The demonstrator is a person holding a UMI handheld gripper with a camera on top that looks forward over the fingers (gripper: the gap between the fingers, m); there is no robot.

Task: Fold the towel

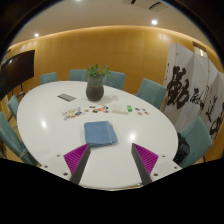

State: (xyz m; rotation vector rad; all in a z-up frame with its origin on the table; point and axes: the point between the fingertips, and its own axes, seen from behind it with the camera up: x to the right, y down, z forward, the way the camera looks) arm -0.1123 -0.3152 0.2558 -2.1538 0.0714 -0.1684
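Note:
A blue towel point(100, 133) lies folded flat on the white oval table point(40, 125), a little ahead of my fingers and slightly left of the midline. My gripper point(111, 160) hovers above the table's near edge, open, its magenta pads point(76, 156) wide apart with only bare tabletop between them. Nothing is held.
A potted plant point(95, 82) stands at the table's middle, with a dark phone-like item point(66, 97) to its left and small coloured bits point(100, 112) scattered beyond the towel. Teal chairs point(152, 92) ring the table. Calligraphy banners point(192, 85) hang at the right.

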